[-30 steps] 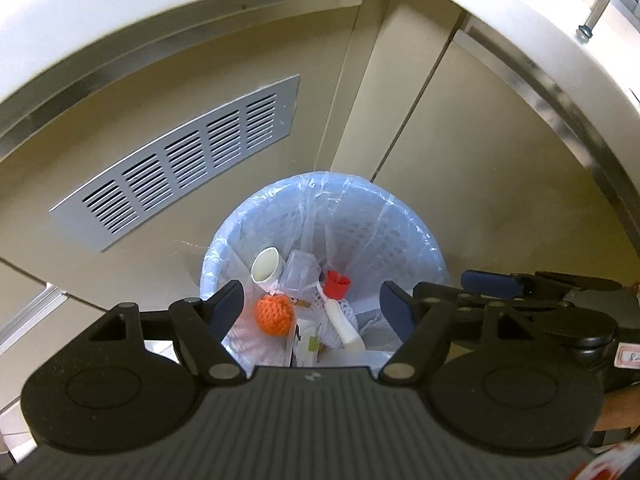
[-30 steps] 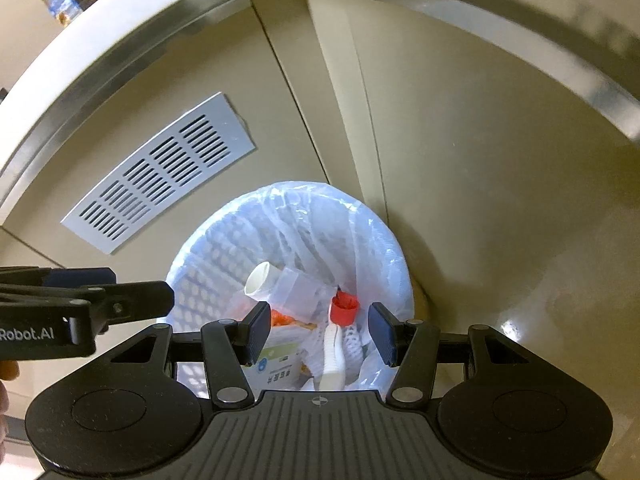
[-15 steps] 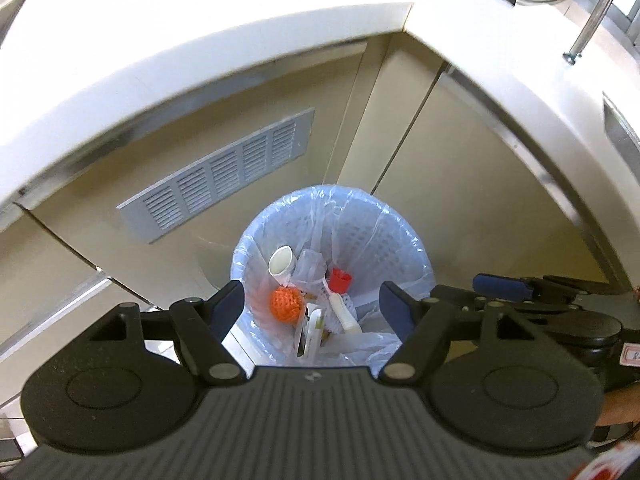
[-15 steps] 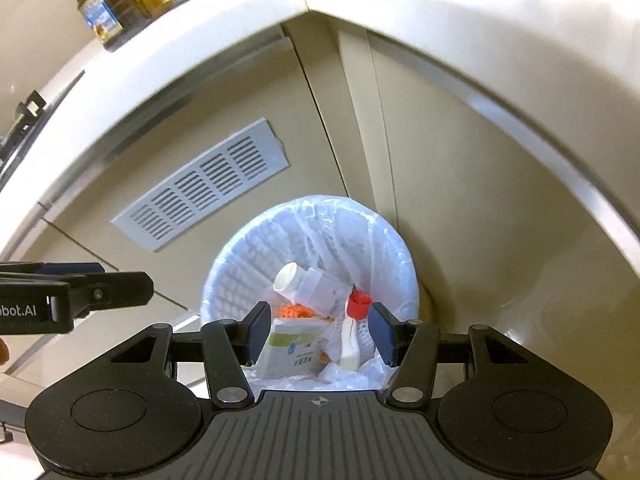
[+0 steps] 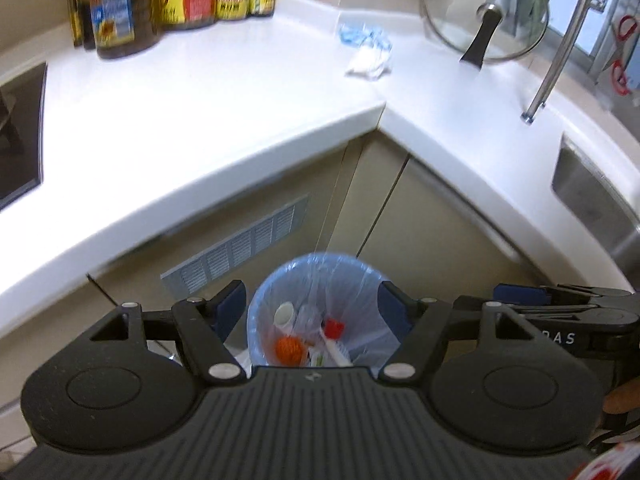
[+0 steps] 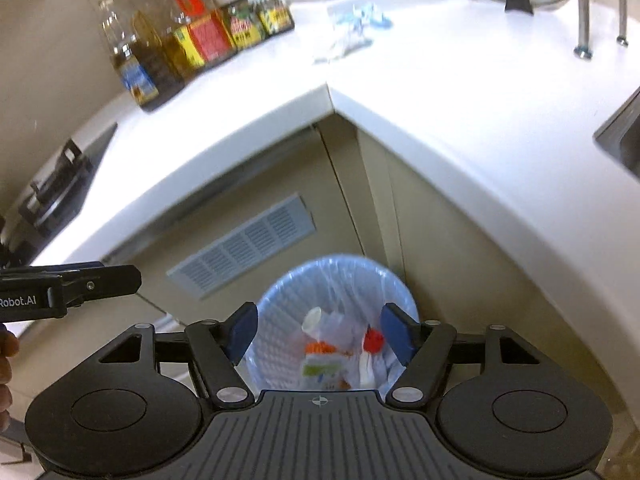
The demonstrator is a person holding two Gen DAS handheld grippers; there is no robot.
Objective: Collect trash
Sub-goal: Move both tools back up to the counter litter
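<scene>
Tabletop (image 5: 224, 92): white, L-shaped; carries crumpled wrapper (image 5: 370, 50) at its inner corner, well above the bin.
Bin (image 5: 320, 312): blue-lined, on the floor below that corner; holds cup, red cap, orange ball.
Left gripper (image 5: 312, 312): over the bin, jaws apart, empty.
Right gripper (image 6: 320, 334): over the bin, jaws just widened, empty.
Step, judged: drop done; next, reach up for the wrapper.

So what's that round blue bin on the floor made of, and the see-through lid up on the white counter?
The round blue bin looks like plastic mesh: small holes pattern its wall, under a thin, glossy, crinkled plastic liner. The see-through lid looks like glass with a shiny metal rim and a black handle, probably plastic. The white counter is smooth and glossy, perhaps stone or a solid man-made surface.
</scene>
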